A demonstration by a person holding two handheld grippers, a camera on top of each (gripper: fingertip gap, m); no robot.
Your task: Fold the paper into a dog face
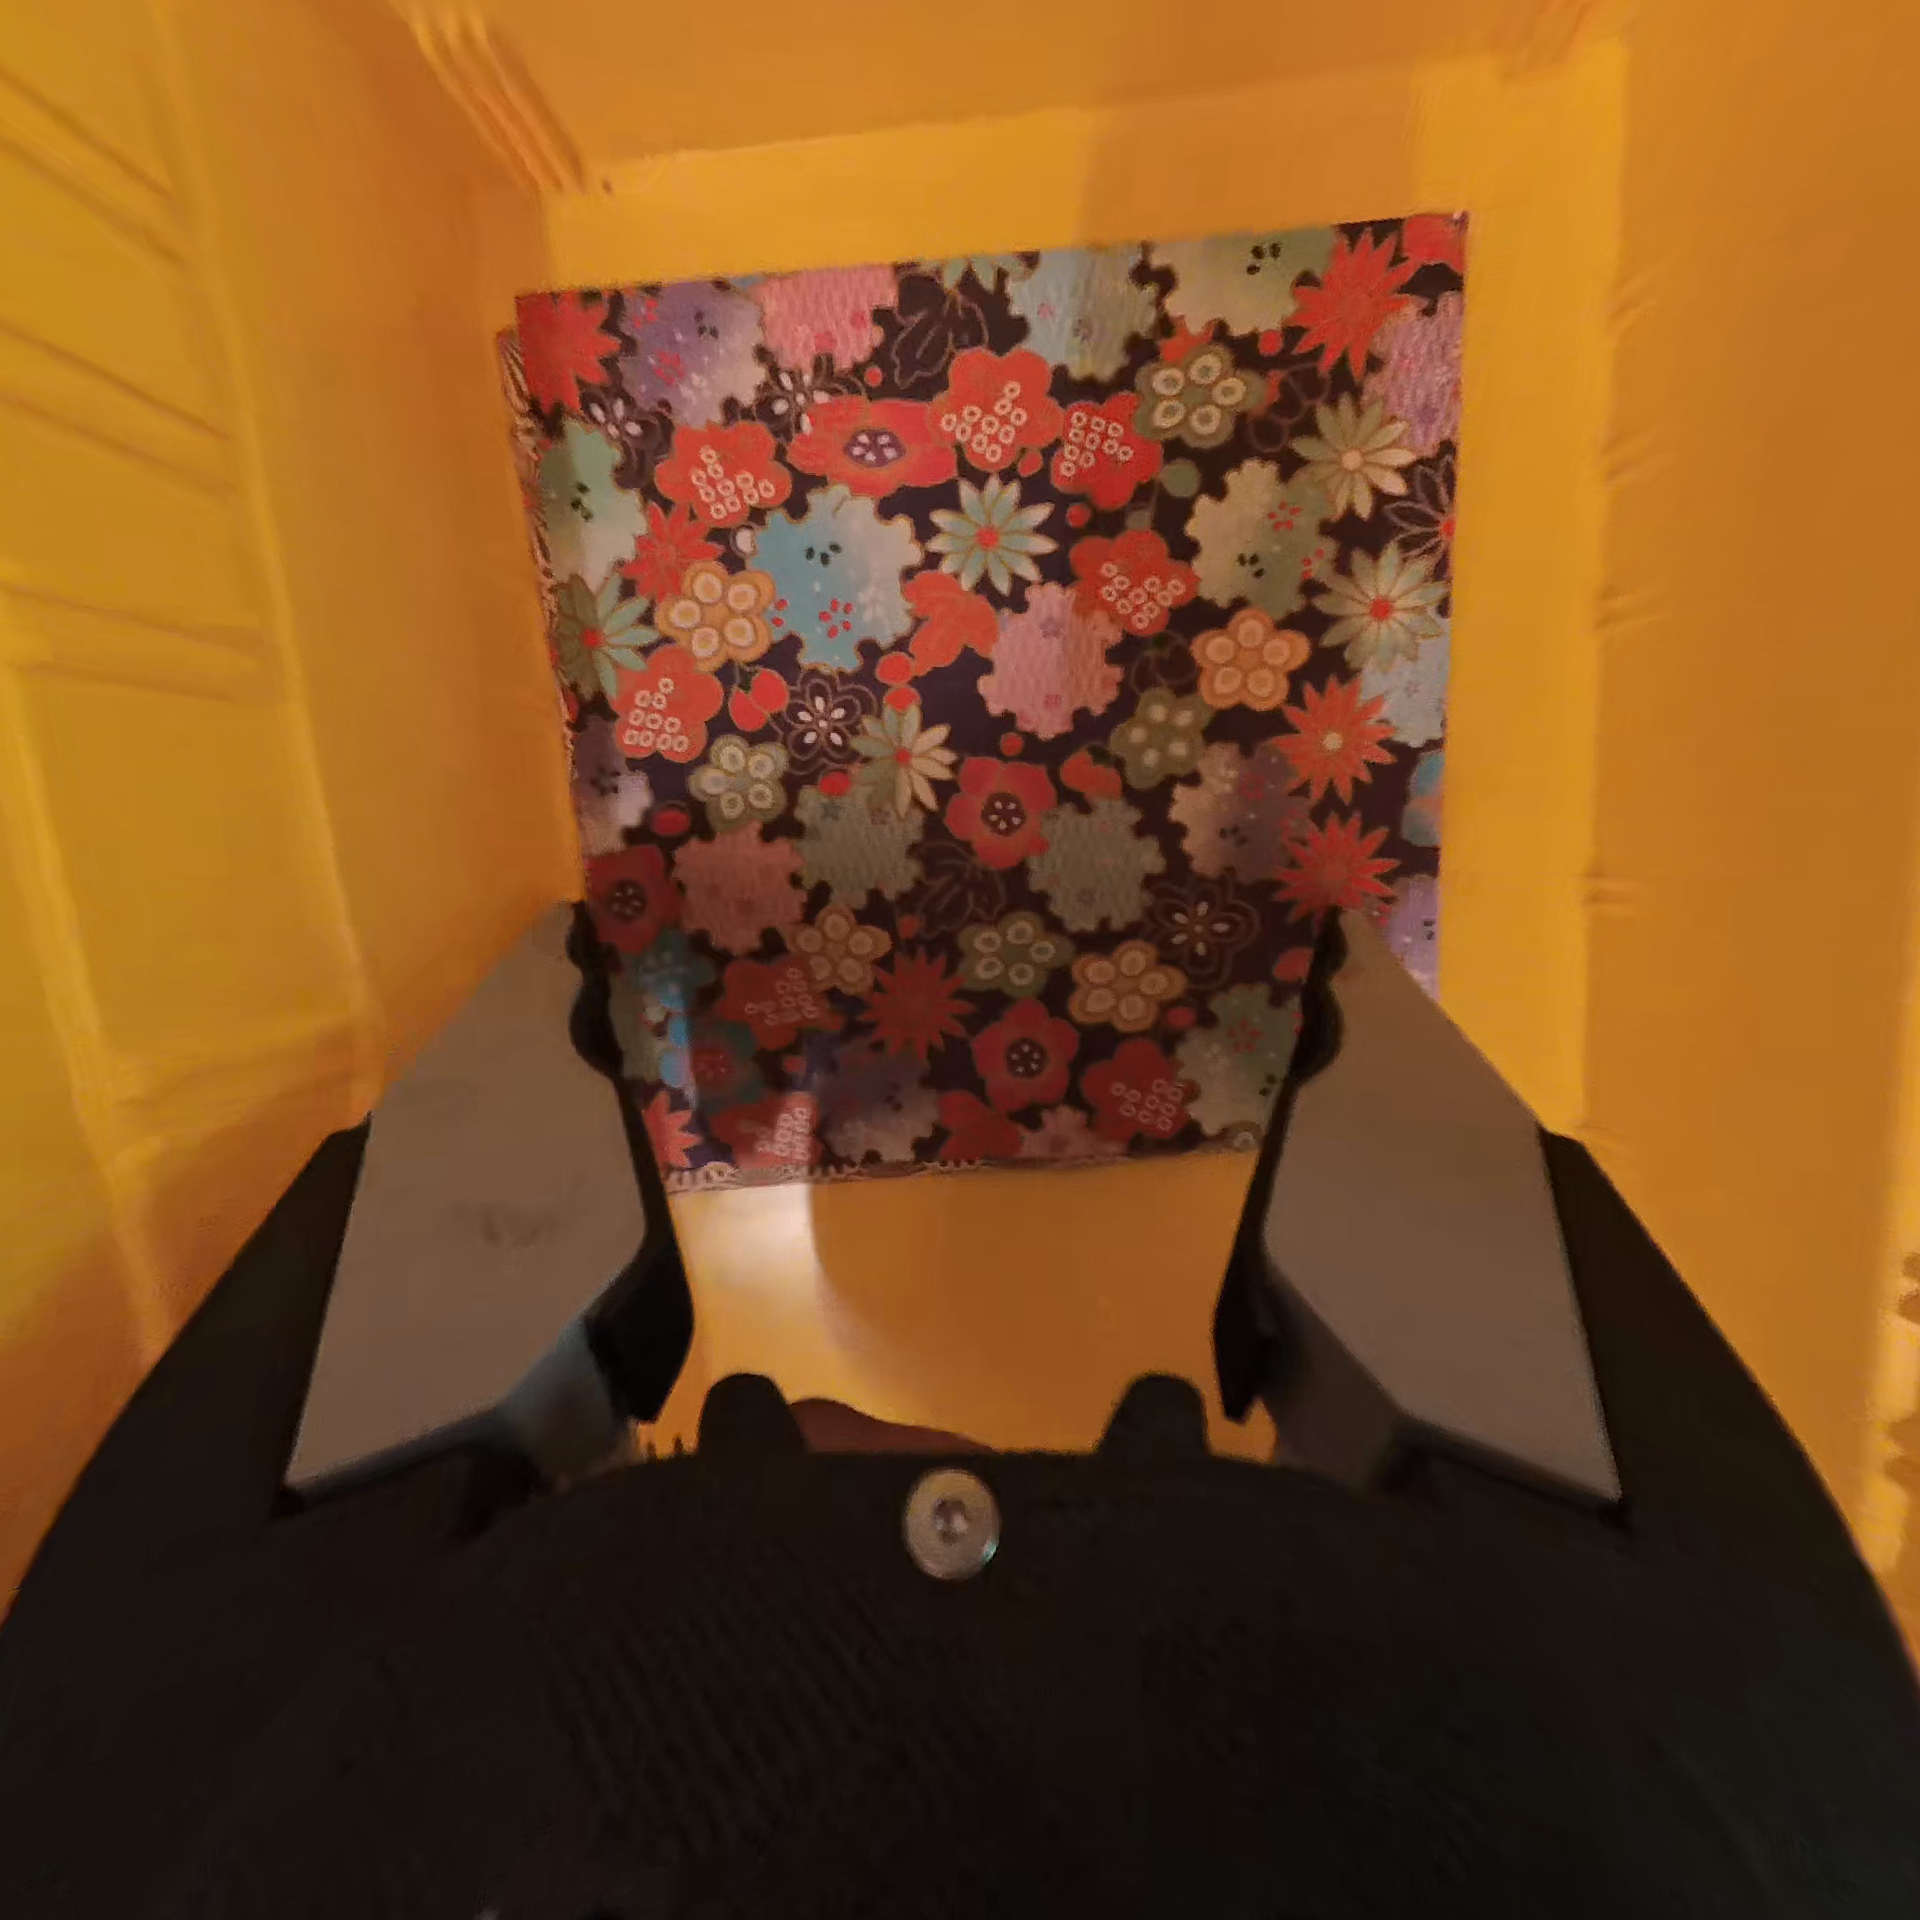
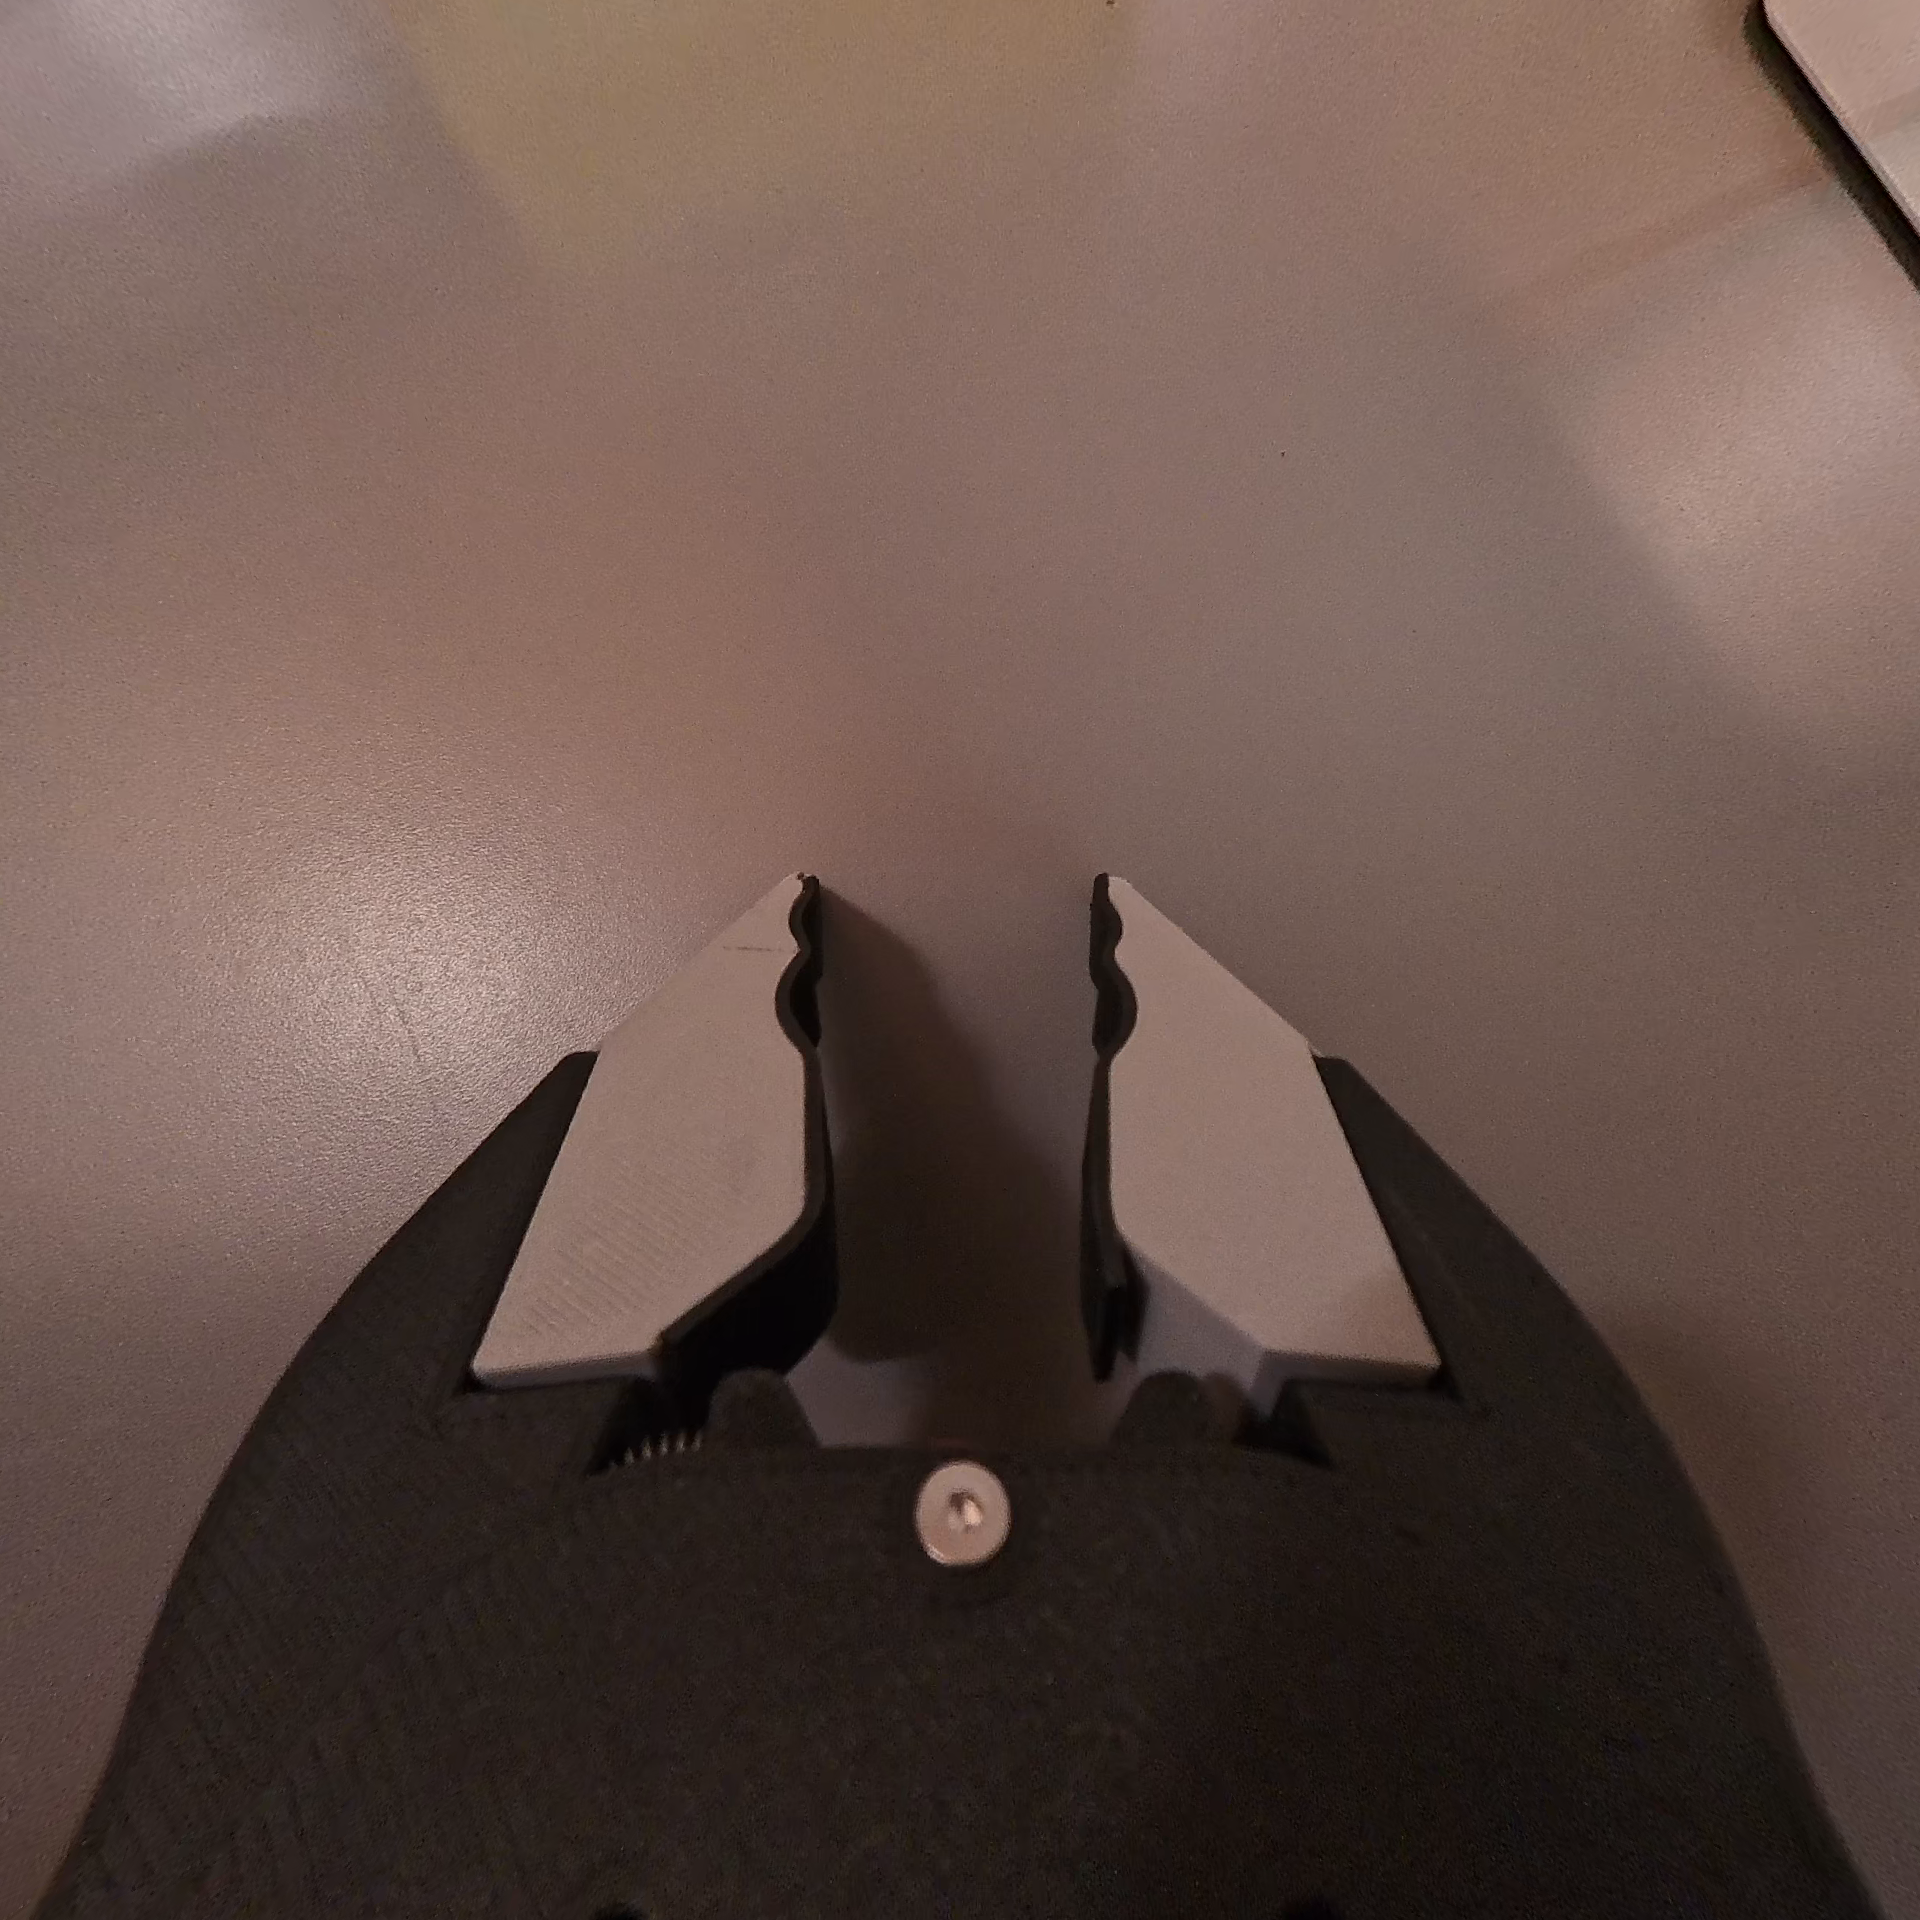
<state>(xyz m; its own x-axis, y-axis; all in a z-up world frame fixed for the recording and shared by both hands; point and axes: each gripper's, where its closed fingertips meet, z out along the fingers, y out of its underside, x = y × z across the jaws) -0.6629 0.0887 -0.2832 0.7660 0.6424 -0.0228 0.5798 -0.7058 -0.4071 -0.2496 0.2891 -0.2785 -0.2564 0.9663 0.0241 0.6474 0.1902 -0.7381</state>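
Note:
A square sheet of flower-patterned paper (image 1: 997,707) lies flat on the floor of a yellow bin (image 1: 1714,623), on top of other sheets whose edges show at its left. My left gripper (image 1: 951,925) is open wide and empty, hovering inside the bin above the near part of the paper, its grey fingers (image 1: 499,1143) to either side. My right gripper (image 2: 954,894) is open and empty above a bare grey table (image 2: 935,468). The paper does not show in the right wrist view.
The yellow bin's ribbed walls (image 1: 156,623) close in on the left, right and far sides of the left gripper. A pale flat object with a dark edge (image 2: 1860,94) lies at the top right corner of the right wrist view.

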